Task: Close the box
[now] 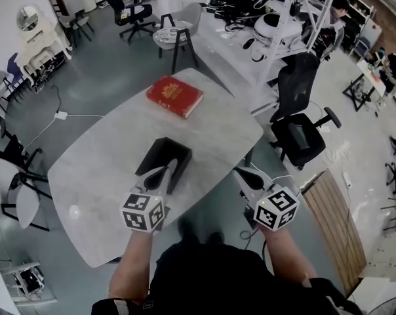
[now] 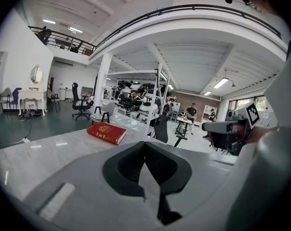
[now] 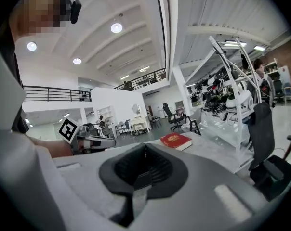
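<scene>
Table [image 1: 86, 195], pale marble, rounded corners, takes up most of the head view. Black office chair [image 1: 299, 123] stands off its right side, notes the first observer.

Second observer: And the box?

First: Red box [image 1: 174, 96] lies flat at the table's far end, book-shaped, lid down. It is well apart from both grippers, and nothing touches it.

Second: Anything nearer?

First: Dark angular object [image 1: 166, 151] sits mid-table. What it is cannot be told.

Second: Grippers?

First: Left gripper [image 1: 164, 170] sits low over the near part of the table, its tips at that dark object. Contact cannot be judged. Its own view shows the jaws pressed together with nothing between them. Right gripper [image 1: 245, 176] hangs at the table's near right edge. Its jaws also meet and are empty.
</scene>
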